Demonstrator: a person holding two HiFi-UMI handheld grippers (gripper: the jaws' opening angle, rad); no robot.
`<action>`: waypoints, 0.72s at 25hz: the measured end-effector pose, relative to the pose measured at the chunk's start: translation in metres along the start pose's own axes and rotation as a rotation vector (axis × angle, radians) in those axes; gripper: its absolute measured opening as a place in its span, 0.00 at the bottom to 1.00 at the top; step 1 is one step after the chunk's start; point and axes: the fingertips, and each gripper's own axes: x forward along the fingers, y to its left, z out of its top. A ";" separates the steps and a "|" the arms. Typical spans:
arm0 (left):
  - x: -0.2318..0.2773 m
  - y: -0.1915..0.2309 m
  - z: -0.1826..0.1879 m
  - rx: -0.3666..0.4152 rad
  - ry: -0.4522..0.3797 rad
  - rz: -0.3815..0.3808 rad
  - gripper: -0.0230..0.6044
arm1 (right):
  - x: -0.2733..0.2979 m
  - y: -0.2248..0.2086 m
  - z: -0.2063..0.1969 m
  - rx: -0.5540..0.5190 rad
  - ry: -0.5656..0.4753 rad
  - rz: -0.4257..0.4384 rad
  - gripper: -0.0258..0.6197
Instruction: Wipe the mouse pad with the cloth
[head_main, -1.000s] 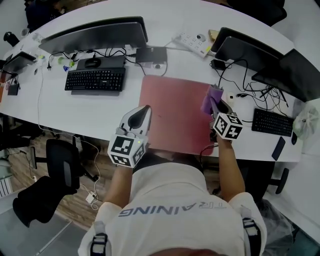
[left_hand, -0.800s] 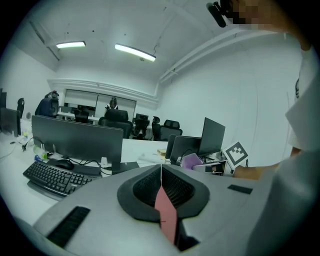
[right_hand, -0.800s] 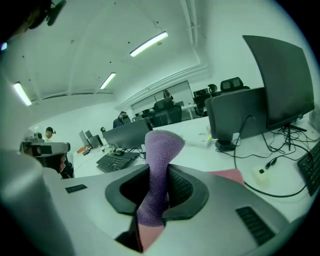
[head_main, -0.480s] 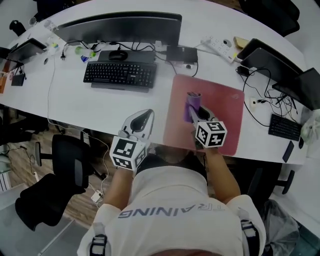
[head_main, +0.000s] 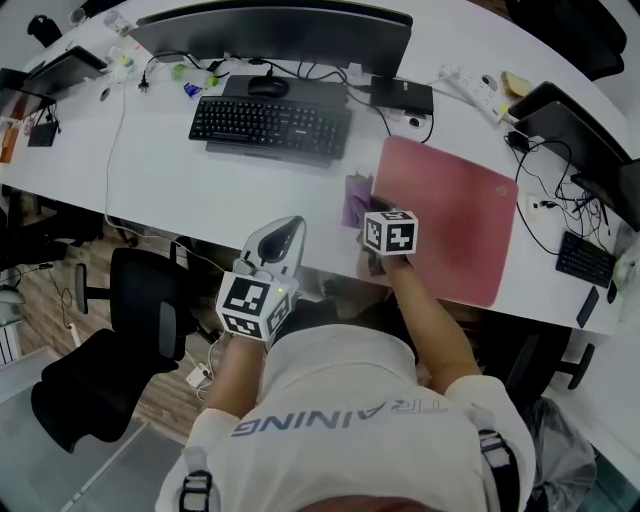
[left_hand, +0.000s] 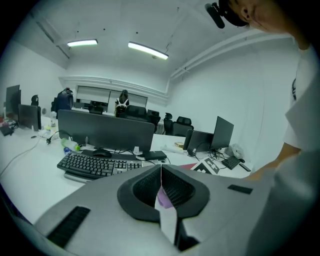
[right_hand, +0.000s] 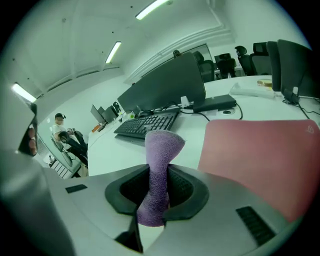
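Note:
A pink mouse pad (head_main: 455, 215) lies on the white desk (head_main: 180, 180), right of the black keyboard (head_main: 268, 128). My right gripper (head_main: 364, 213) is shut on a purple cloth (head_main: 356, 199), which sits just past the pad's left edge over bare desk. In the right gripper view the cloth (right_hand: 159, 160) stands up between the jaws of the right gripper (right_hand: 157, 189), with the pad (right_hand: 265, 150) off to the right. My left gripper (head_main: 288, 224) hangs near the desk's front edge, left of the pad. Its jaws are shut with nothing between them, as the left gripper (left_hand: 161, 184) shows in its own view.
A wide monitor (head_main: 280, 35) stands behind the keyboard, with a mouse (head_main: 266, 87) and cables. A power strip (head_main: 478, 88), laptops (head_main: 560, 125) and a second keyboard (head_main: 585, 260) crowd the right side. Office chairs (head_main: 130, 320) stand below the desk edge.
My right gripper has swept the cloth leftward across the pad, from its right side to just beyond its left edge. The left gripper has stayed near the front edge, shut.

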 end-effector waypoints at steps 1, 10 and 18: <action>-0.002 0.002 -0.002 -0.006 0.004 0.003 0.09 | 0.008 -0.001 -0.004 -0.003 0.019 -0.010 0.19; 0.003 -0.004 -0.005 -0.015 0.007 0.006 0.09 | 0.020 -0.026 -0.026 -0.027 0.105 -0.073 0.19; 0.026 -0.045 0.007 0.001 0.001 0.007 0.09 | -0.008 -0.060 -0.035 -0.003 0.110 -0.051 0.19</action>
